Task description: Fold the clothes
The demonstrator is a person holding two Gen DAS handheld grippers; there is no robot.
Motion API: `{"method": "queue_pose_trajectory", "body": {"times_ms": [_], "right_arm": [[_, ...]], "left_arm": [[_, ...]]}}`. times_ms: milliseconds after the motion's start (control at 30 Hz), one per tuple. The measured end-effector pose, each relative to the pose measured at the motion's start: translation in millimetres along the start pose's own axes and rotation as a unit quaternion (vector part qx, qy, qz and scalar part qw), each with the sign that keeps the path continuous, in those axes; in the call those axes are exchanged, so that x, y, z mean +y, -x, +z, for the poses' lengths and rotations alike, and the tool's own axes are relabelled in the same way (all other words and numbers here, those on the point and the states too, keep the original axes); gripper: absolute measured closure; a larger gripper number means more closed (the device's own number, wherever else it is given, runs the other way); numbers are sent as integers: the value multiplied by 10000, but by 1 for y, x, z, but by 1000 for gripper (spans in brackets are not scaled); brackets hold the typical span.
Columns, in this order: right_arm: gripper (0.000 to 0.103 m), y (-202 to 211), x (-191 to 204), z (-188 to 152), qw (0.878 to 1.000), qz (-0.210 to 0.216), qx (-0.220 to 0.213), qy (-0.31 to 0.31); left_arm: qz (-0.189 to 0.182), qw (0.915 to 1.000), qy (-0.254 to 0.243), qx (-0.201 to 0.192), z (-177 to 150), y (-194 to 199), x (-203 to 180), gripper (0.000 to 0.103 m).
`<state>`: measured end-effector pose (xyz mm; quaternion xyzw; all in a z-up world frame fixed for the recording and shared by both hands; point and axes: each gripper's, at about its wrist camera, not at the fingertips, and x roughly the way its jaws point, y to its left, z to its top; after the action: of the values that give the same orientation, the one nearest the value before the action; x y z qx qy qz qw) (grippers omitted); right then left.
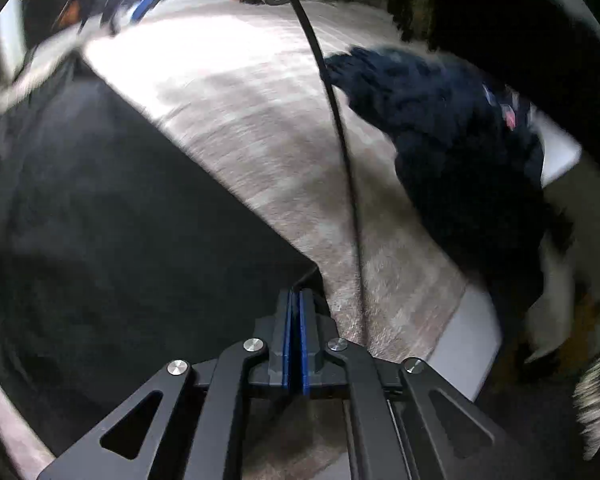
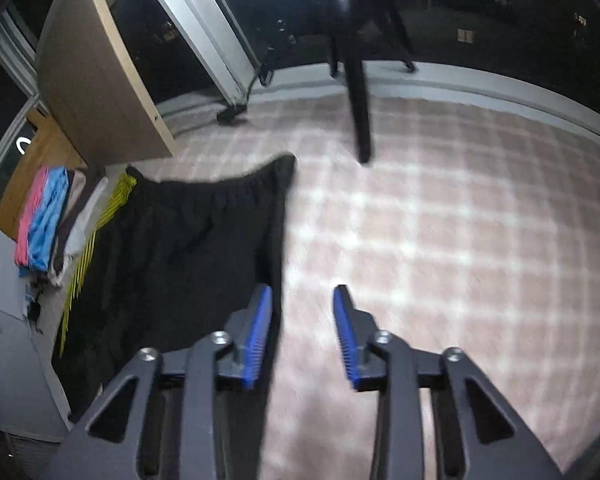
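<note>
Evidently the left gripper [image 1: 295, 300] had its blue pads pressed together, and a corner of the black garment [image 1: 100, 208] ran right into their tips, so it appeared to be pinching that corner, though the cloth between the pads could not be made out. From there the dark fabric spread away to the left and near side, covering much of the checked pink rug [image 1: 260, 128]. To the right, across a strip of bare rug, a heap of navy fleecy clothing [image 1: 452, 152] lay well apart from the pinched corner, and a black cable [image 1: 340, 128] curved across the view between them.

The right gripper [image 2: 302, 292] stood with its fingers wide apart and nothing between them; its left finger sat over or just beside the right edge of the black garment [image 2: 188, 248], whether touching could not be told. Beyond it the gathered waistband end of the garment lay at the far side, flat on the rug [image 2: 440, 220]. Further left a stack of folded clothes [image 2: 48, 220] in pink, blue and white sat by a wooden panel [image 2: 96, 76], and a black tripod leg [image 2: 360, 112] stood on the far rug.

Judging by this, some pieces were already folded, this garment was laid out with its fold barely begun, and the navy heap remained untouched.
</note>
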<state>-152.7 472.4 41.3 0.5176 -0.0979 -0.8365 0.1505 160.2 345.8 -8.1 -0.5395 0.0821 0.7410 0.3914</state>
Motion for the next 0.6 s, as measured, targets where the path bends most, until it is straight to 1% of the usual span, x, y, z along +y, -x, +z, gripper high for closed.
{"method": "queue_pose_trajectory", "body": {"times_ms": [100,200,300,333,367,400,533,600], "right_arm": [[68,-30,13,22,10000,68,7,-71],[68,-63,27,39,9999,19,122,-73],[68,-87,35,47,9997,1,204,-147],[72,-90,35,48,9997,17,174,-191],[95,-90,37,49,9996,69,134,-237],[100,-90,38,50,9995,135,133,-262],[100,-63,56,60,9990,283,-166,-317],[100,-42,79,66,9982,412,-365,-228]], "left_arm": [[-124,9989,394,-198,0,16,16,101],[-237,9967,646,-419,-5,35,29,101],[-355,9934,881,-636,-11,53,42,101],[-394,9921,959,-708,-14,59,46,101],[-433,9906,1037,-780,-16,65,50,101],[-473,9890,1114,-852,-18,71,55,101],[-563,9778,1515,-1330,-37,110,85,101],[-534,9708,1716,-1590,-54,135,104,101]]}}
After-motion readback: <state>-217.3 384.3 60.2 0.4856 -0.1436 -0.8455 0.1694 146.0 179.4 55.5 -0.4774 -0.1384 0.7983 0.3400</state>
